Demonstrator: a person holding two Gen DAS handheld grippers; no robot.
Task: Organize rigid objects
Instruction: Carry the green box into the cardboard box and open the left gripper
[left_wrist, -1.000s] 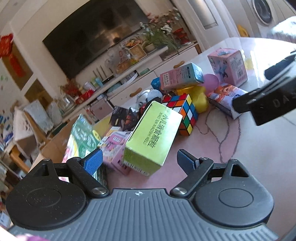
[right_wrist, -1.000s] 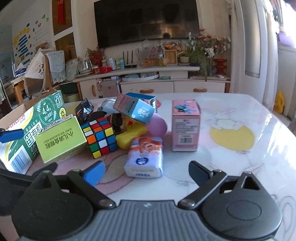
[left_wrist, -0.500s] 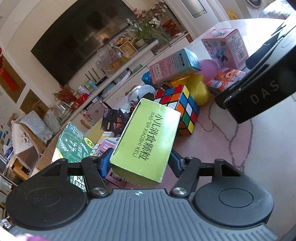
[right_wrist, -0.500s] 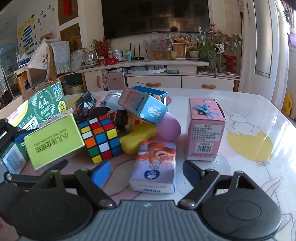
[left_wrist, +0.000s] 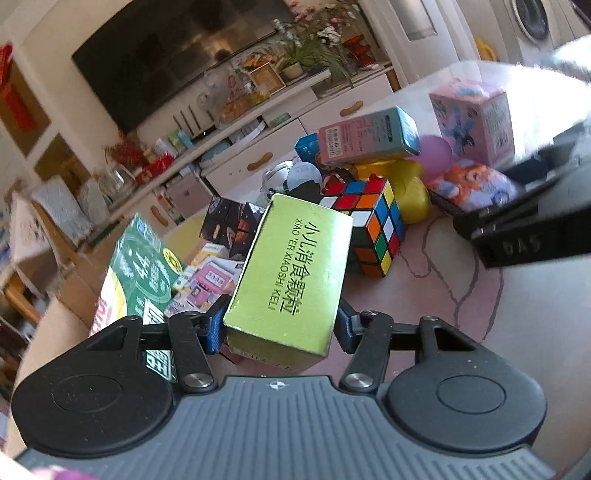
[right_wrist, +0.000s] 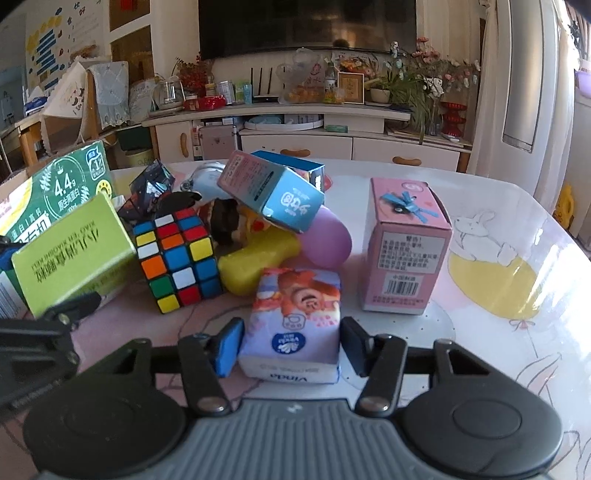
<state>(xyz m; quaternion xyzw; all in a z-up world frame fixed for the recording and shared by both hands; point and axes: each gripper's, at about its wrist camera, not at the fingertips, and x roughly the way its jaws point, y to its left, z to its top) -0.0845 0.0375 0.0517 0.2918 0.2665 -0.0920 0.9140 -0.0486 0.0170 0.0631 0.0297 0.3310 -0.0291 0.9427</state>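
My left gripper (left_wrist: 280, 326) is shut on the near end of a lime-green medicine box (left_wrist: 295, 273), which also shows in the right wrist view (right_wrist: 74, 254). My right gripper (right_wrist: 290, 347) has its jaws around a Vinda tissue pack (right_wrist: 295, 321) lying on the table; small gaps show beside both pads. A Rubik's cube (right_wrist: 177, 254) stands just behind the green box (left_wrist: 373, 229). A pink carton (right_wrist: 404, 243) stands upright to the right of the tissue pack.
A pile holds a tilted pink-and-blue box (right_wrist: 269, 192), a yellow toy (right_wrist: 258, 262), a purple ball (right_wrist: 327, 240) and a black puzzle cube (left_wrist: 231, 225). A green milk carton (left_wrist: 136, 273) sits in a cardboard box at the left. The table edge (right_wrist: 554, 218) curves at the right.
My left gripper moved forward and shut on the green box. My right gripper moved forward and narrowed its jaws around the tissue pack.
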